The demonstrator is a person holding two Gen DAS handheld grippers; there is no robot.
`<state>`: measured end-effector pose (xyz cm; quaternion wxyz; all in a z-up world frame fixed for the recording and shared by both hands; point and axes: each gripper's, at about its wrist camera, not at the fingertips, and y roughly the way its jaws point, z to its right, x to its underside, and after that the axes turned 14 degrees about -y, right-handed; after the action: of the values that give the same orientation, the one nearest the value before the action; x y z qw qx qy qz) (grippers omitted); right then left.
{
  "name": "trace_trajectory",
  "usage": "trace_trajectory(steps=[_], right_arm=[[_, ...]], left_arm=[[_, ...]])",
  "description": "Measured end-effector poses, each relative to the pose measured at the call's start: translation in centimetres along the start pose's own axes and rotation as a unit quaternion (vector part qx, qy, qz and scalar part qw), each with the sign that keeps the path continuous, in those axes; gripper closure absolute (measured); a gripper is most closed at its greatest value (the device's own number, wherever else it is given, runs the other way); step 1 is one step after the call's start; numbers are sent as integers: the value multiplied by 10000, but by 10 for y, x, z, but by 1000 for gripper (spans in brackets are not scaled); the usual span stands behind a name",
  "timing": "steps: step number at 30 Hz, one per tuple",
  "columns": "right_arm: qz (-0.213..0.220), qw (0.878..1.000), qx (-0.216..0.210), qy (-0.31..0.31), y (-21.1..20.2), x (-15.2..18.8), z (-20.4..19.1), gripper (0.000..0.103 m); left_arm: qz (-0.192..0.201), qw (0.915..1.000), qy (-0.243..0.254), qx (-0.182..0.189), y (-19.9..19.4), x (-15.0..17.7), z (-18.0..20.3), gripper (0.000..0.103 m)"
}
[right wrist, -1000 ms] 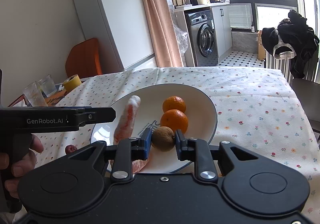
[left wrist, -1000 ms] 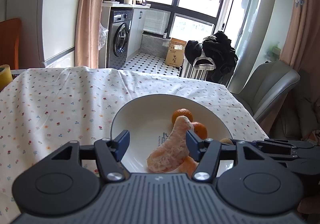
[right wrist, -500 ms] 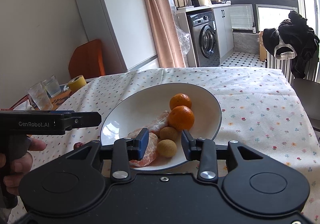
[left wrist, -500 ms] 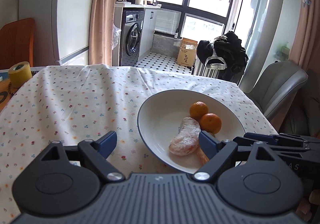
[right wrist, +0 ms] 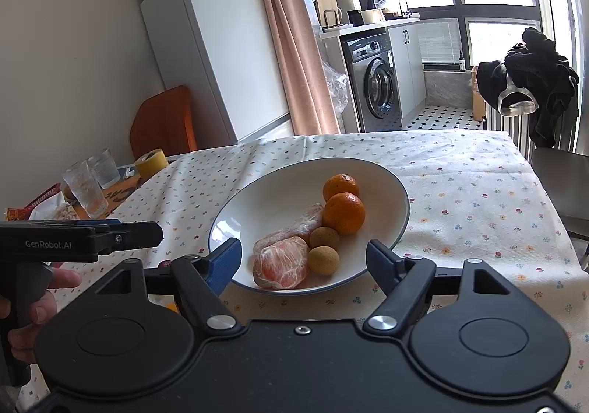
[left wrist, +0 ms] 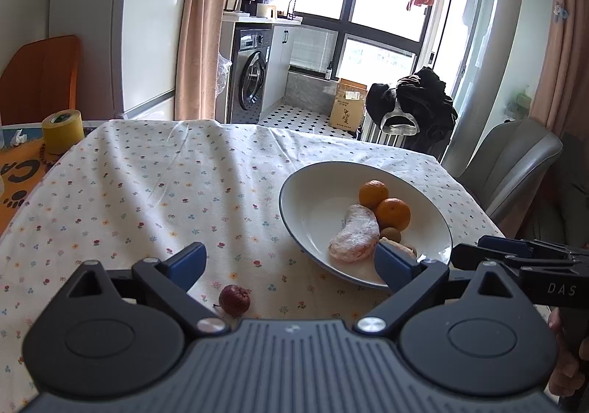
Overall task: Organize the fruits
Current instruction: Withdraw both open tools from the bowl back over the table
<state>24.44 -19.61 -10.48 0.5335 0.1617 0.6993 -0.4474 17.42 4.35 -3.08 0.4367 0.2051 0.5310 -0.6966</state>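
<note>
Only the small red fruit (left wrist: 234,299) sits outside the plate (left wrist: 313,188), on the cloth beside its near rim. Both the left gripper (left wrist: 291,262) and right gripper (right wrist: 303,262) are spread wide, empty. It looks light, roundish, probably rolls, so pinch gently across the middle.

— How many fruits do you count in your plate (right wrist: 399,206)?
— Two oranges (right wrist: 341,186) (right wrist: 344,213), two small brown round fruits (right wrist: 324,237) (right wrist: 323,259), and two wrapped peeled pieces (right wrist: 281,262) (right wrist: 294,225).
— And on your worktop (left wrist: 147,192)?
— One dark red fruit (left wrist: 234,299), one yellow tape roll (left wrist: 62,131), two glasses (right wrist: 85,188) (right wrist: 104,168).
</note>
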Motion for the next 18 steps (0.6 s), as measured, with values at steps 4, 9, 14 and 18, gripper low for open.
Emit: trace_trajectory(steps=[4, 9, 14, 18], right_arm=[[16, 10000, -13, 64, -6, 3, -3, 23], [92, 9999, -73, 35, -14, 6, -9, 9], [191, 9998, -90, -4, -24, 6, -14, 0], [234, 9997, -100, -46, -29, 7, -17, 0]], left_arm=[[177, 9998, 13, 47, -14, 6, -2, 0], [135, 9997, -149, 123, -24, 10, -8, 0], [127, 9993, -287, 180, -34, 15, -16, 0], [146, 9991, -351, 164, -42, 20, -21, 0]])
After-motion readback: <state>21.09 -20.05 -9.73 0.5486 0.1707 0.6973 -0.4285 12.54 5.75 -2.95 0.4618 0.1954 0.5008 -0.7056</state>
